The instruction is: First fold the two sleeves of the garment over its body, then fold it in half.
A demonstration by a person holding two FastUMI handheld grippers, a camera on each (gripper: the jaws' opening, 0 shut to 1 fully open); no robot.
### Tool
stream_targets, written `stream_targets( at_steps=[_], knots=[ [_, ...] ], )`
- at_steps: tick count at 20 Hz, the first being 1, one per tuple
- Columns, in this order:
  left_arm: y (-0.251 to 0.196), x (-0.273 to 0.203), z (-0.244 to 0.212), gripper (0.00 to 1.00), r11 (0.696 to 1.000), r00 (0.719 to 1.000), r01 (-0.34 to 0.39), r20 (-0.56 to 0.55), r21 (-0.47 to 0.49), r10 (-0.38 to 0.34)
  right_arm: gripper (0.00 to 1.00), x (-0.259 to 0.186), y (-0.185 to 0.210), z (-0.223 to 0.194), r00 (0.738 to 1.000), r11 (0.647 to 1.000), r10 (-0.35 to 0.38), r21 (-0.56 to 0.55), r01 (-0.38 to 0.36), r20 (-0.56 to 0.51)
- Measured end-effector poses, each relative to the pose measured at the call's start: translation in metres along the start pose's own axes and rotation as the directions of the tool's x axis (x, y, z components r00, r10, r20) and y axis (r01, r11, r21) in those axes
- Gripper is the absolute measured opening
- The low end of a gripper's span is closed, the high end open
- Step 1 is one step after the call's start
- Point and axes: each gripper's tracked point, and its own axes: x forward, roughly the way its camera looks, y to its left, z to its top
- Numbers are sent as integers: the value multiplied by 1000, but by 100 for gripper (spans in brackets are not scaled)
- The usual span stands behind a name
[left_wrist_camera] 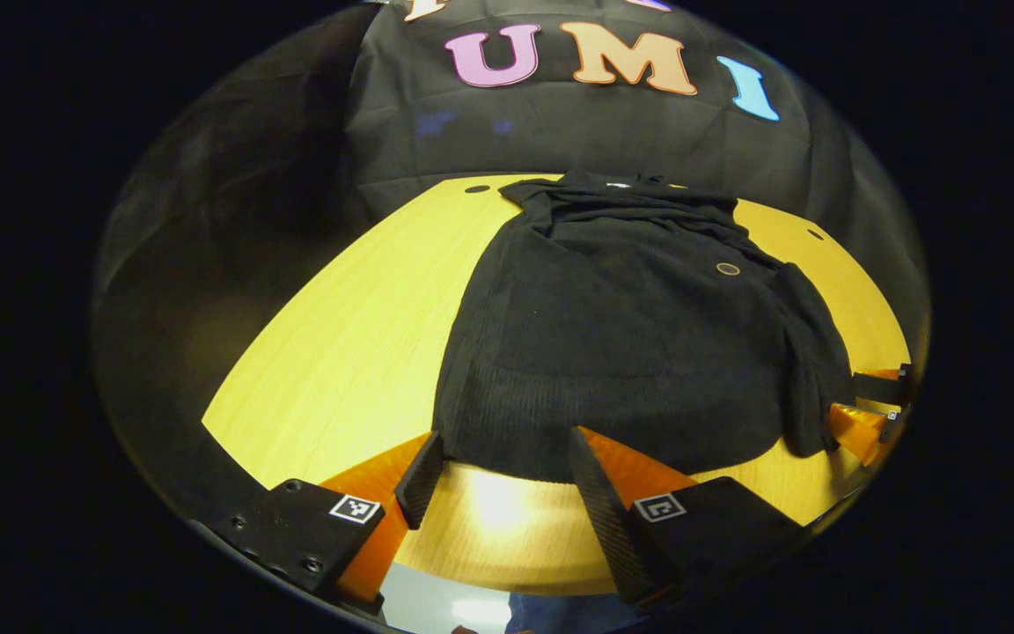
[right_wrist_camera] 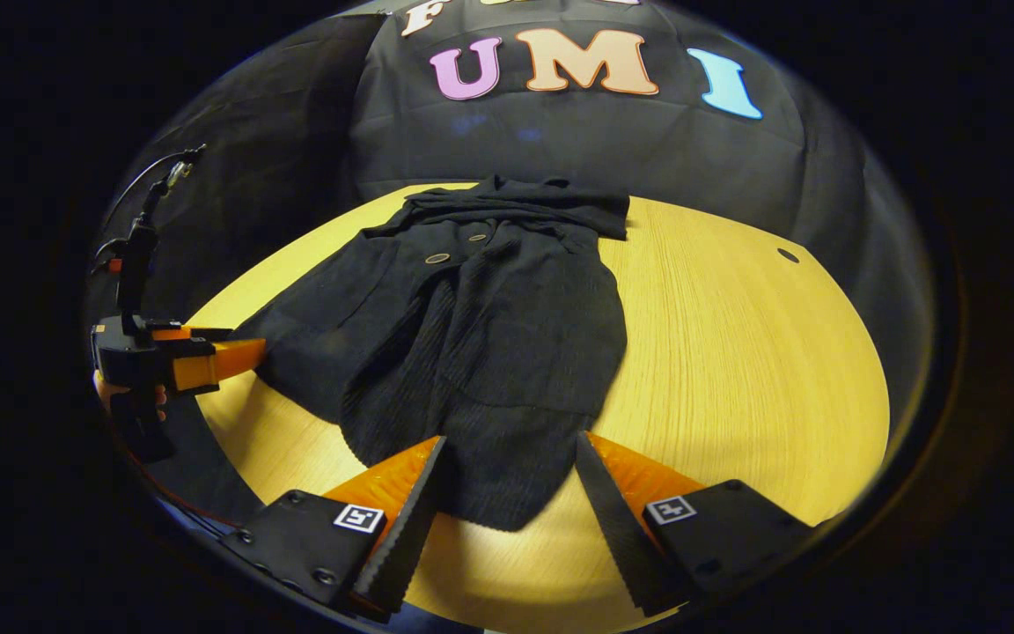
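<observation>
1. The surface is a round table (left_wrist_camera: pixel 340 352) of pale wood with fine straight grain, with black cloth hanging behind it.
2. A black garment (left_wrist_camera: pixel 621 352) of ribbed knit lies flat on the table, collar at the far side, hem toward the grippers. A small round button (left_wrist_camera: pixel 728 269) shows on its chest. No readable label is visible on it.
3. The left gripper (left_wrist_camera: pixel 507 458) has its jaws wide apart, just above the hem at the garment's left corner. Whether the tips touch the cloth, I cannot tell.
4. The right gripper (right_wrist_camera: pixel 511 462) is also wide open, and the hem of the garment lies between its two fingers.
5. Each gripper body carries small square black-and-white marker tags (left_wrist_camera: pixel 355 508).
6. A folded sleeve (right_wrist_camera: pixel 401 370) lies lengthwise on the body, ahead of the right gripper.
</observation>
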Motion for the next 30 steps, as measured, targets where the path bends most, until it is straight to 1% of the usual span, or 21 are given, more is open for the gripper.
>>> stream_targets(
  at_steps=[1, 2, 3, 4, 6, 7, 8, 9, 10, 11, 12, 14, 16, 18, 20, 21, 22, 24, 26, 30],
  knots=[
    [-4, -2, -1, 86, 1000, 1000, 12, 2, -21, -12, 90, 0, 3, 1, 1000, 1000, 8, -1, -8, -1],
    [-7, -1, -1, 78, 999, 1000, 20, 9, -42, -20, 80, 1, 5, 1, 1000, 1000, 18, -8, -18, 0],
    [-8, -1, -1, 75, 998, 1000, 21, 12, -53, -20, 80, 3, 9, 1, 999, 999, 34, -13, -34, -3],
    [-10, -1, -1, 70, 998, 1000, 23, 11, -55, -23, 67, 4, 12, 1, 999, 999, 42, -13, -42, 0],
    [-16, -1, -4, 66, 998, 999, 41, 0, -52, -41, 44, 4, 12, 2, 999, 999, 47, 3, -47, -5],
    [-18, -1, -4, 60, 998, 999, 53, -2, -46, -53, 36, 4, 13, 1, 999, 999, 52, 14, -52, -10],
    [-22, -2, -2, 51, 997, 998, 66, -1, -38, -66, 25, 4, 15, 2, 998, 998, 59, 32, -59, -12],
    [-24, 0, -1, 41, 997, 998, 69, -3, -33, -69, 22, 5, 16, 2, 998, 997, 64, 54, -63, -19],
    [-28, -1, -1, 27, 997, 997, 78, -3, -30, -78, 13, 4, 16, 2, 998, 996, 67, 67, -66, -20],
    [-29, 0, 0, 13, 997, 998, 70, -7, -31, -70, 13, 3, 16, 3, 997, 995, 68, 79, -66, -24],
    [-29, 1, -1, 0, 998, 998, 65, -12, -24, -65, 7, 5, 16, 3, 998, 994, 63, 89, -61, -25],
    [-29, 0, 0, 0, 997, 997, 72, -30, -13, -73, 7, 5, 17, 5, 998, 995, 50, 84, -48, -26],
    [-27, -2, 3, 0, 997, 997, 73, -37, -37, -74, 7, 1, 17, 10, 999, 996, 48, 80, -46, -22],
    [-25, -6, 12, 0, 995, 997, 74, -24, -61, -76, 6, -3, 18, 21, 999, 995, 48, 93, -47, -4],
    [-26, -9, 25, 0, 994, 996, 90, 2, -59, -90, 6, -8, 17, 35, 999, 993, 43, 109, -44, 20],
    [-26, -11, 34, 0, 994, 995, 98, 15, -50, -98, 10, -11, 16, 42, 999, 992, 39, 118, -43, 32],
    [-23, -12, 44, 0, 994, 994, 102, 33, -39, -101, 7, -13, 16, 51, 998, 991, 36, 128, -42, 47],
    [-20, -11, 69, 0, 992, 991, 118, 71, -36, -115, 6, -18, 14, 74, 996, 990, 29, 134, -40, 83],
    [-17, -10, 95, 0, 990, 986, 130, 114, -47, -124, 7, -20, 9, 101, 992, 993, 10, 118, -25, 125],
    [-13, -1, 152, 0, 982, 965, 182, 197, -42, -171, 6, -18, 3, 153, 981, 993, -33, 120, 10, 189]
  ],
)
